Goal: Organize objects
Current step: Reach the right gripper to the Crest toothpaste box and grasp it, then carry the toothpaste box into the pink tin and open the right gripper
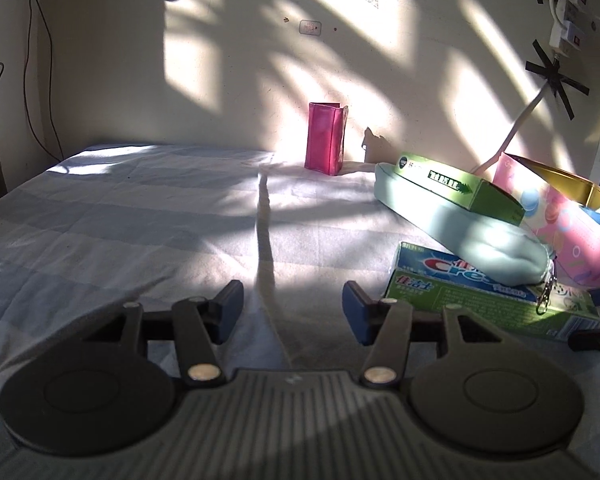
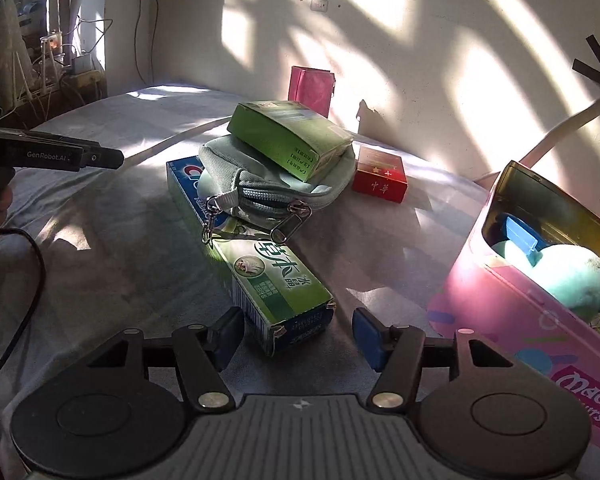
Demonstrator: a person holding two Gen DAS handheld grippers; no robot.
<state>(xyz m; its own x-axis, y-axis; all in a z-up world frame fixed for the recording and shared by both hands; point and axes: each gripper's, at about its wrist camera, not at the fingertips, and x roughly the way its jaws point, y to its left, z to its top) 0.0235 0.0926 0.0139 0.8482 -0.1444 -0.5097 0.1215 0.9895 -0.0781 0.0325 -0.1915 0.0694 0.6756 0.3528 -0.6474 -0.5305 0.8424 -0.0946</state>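
A green and blue toothpaste box (image 2: 260, 272) lies on the grey sheet (image 2: 120, 260). A pale green zip pouch (image 2: 268, 188) rests across its far end, and a green carton (image 2: 288, 140) lies on top of the pouch. My right gripper (image 2: 298, 334) is open. The box's near end sits between its fingers, and the right pad stands clear of it. My left gripper (image 1: 293, 308) is open over bare sheet with nothing between its fingers. From the left wrist the toothpaste box (image 1: 488, 296), pouch (image 1: 460, 232) and carton (image 1: 460, 188) are at the right.
A pink tin (image 2: 512, 304) at the right holds a teal plush ball (image 2: 576, 280) and a blue item (image 2: 520, 240). A red box (image 2: 380, 176) lies behind the pile. A pink wallet (image 1: 326, 138) stands against the wall. The left gripper (image 2: 80, 156) reaches in from the left.
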